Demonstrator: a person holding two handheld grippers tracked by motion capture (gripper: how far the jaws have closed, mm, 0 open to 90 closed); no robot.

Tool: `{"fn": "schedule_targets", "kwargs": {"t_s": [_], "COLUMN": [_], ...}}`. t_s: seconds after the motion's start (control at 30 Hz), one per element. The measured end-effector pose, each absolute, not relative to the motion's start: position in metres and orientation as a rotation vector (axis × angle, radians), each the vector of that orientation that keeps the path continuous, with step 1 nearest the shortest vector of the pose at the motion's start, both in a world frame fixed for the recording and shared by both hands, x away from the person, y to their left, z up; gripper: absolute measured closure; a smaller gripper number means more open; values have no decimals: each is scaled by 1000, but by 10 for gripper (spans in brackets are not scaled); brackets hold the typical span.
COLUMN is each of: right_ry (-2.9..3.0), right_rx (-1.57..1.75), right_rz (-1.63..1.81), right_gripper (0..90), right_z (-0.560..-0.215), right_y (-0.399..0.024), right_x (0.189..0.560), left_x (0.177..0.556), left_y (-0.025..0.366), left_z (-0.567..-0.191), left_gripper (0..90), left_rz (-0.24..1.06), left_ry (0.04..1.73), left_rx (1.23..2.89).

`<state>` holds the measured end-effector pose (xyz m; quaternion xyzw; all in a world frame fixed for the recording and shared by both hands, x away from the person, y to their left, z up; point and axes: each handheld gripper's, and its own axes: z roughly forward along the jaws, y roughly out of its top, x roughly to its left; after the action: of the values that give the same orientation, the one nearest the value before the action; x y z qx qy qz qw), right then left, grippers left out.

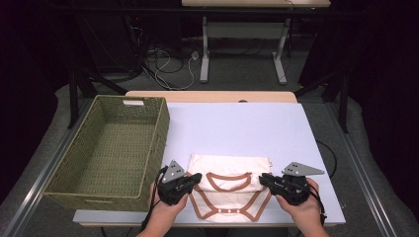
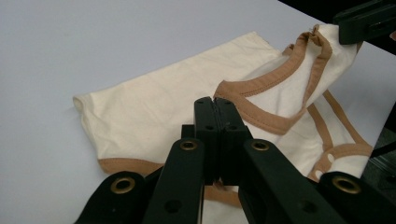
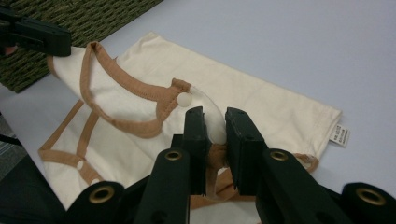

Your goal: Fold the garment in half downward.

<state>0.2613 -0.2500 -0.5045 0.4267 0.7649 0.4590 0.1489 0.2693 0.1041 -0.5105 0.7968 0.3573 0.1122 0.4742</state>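
Both tools, left (image 1: 196, 178) and right (image 1: 264, 178), clamped on cream bodysuit (image 1: 228, 170), wicker basket (image 1: 113, 148) just left, white table (image 1: 247, 123) beyond.

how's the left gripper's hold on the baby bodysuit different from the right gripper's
The left gripper has its jaws pressed flat together on the bodysuit with no gap; the right gripper keeps a gap between its jaws, with cloth and a white snap tab bunched in it. In the high view the left one pinches the garment's left shoulder next to the wicker basket, the right one the opposite shoulder. Both are black, hand-held, and lift the brown-trimmed neckline off the table.
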Motion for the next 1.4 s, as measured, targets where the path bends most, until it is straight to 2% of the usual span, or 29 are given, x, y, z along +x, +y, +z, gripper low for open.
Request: {"fn": "schedule_targets", "kwargs": {"t_s": [0.53, 0.93, 1.4], "right_ry": [2267, 2301, 2352], "right_rx": [1198, 1232, 1215], "right_rz": [1266, 1275, 1270], "right_gripper": [787, 787, 787], "right_z": [-522, -533, -531], "right_y": [-247, -252, -253], "right_x": [237, 230, 229], "left_x": [245, 236, 231], "left_y": [111, 106, 111], "left_z": [-536, -538, -538], "left_gripper": [893, 893, 894], "left_rz": [195, 158, 137], "left_ry": [895, 820, 853], "left_rx": [1998, 2044, 2020]}}
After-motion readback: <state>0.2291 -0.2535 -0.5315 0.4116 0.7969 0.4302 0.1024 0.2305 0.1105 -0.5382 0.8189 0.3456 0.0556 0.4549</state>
